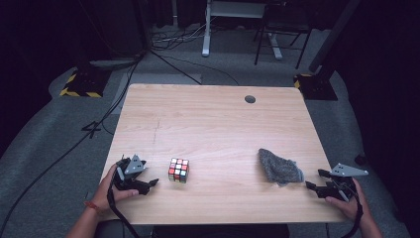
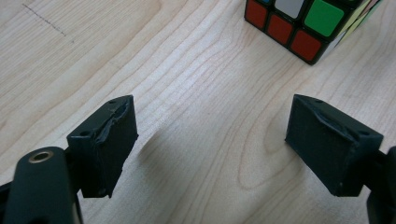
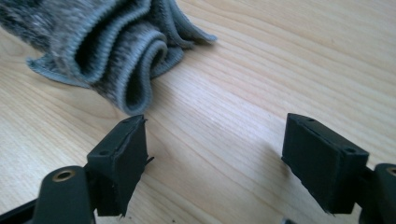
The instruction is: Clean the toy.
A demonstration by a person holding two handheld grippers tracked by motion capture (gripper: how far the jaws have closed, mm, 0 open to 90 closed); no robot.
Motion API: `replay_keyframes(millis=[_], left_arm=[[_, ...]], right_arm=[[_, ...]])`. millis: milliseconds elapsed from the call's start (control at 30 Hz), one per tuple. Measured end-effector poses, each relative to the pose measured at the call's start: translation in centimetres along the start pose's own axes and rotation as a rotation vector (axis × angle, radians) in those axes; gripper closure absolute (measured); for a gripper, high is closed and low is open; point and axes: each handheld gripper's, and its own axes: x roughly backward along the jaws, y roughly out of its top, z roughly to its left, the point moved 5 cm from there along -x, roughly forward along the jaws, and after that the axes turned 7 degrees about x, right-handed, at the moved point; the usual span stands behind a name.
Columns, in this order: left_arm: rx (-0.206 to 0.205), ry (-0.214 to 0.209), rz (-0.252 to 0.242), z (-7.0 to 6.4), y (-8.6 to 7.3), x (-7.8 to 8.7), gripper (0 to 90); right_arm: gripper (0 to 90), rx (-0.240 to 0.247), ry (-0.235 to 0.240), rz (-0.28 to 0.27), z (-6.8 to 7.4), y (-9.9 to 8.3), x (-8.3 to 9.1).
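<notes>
Wooden table (image 1: 213,124) bears cube (image 1: 179,170), crumpled cloth (image 1: 279,167), well apart.

High view sits above the person's side, faces forward and down, far enough to take in the whole wooden worktop (image 1: 213,124) plus floor and stands beyond. Left gripper view rides the left gripper (image 2: 210,140), very near the wood, looking along its two black jaws toward the Rubik's cube (image 2: 308,23), cropped at top right. Right gripper view rides the right gripper (image 3: 215,154), equally low and close, facing the grey knitted cloth (image 3: 107,42) at upper left. High view shares cube (image 1: 179,170) and left gripper (image 1: 148,182) with the left gripper view, cloth (image 1: 278,166) and right gripper (image 1: 314,179) with the right gripper view.
</notes>
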Motion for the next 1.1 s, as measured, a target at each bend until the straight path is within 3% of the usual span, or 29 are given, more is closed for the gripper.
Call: replay_keyframes(millis=[200, 267, 433, 1100], left_arm=[[0.074, -0.026, 0.016, 0.44, -0.35, 0.07, 16.7], [0.080, -0.024, 0.016, 0.43, -0.38, 0.09, 16.6], [0.091, -0.018, 0.014, 0.39, -0.41, 0.10, 16.5], [0.092, -0.007, 0.013, 0.41, -0.44, 0.14, 16.5]], right_arm=[[22.0, -0.046, -0.042, -0.014, -0.14, -0.71, 0.61], [20.8, -0.057, -0.064, -0.002, -0.10, -0.86, 0.65], [21.9, -0.083, -0.062, -0.001, -0.20, -1.01, 0.77], [21.1, -0.086, -0.068, 0.000, -0.32, -0.88, 0.58]])
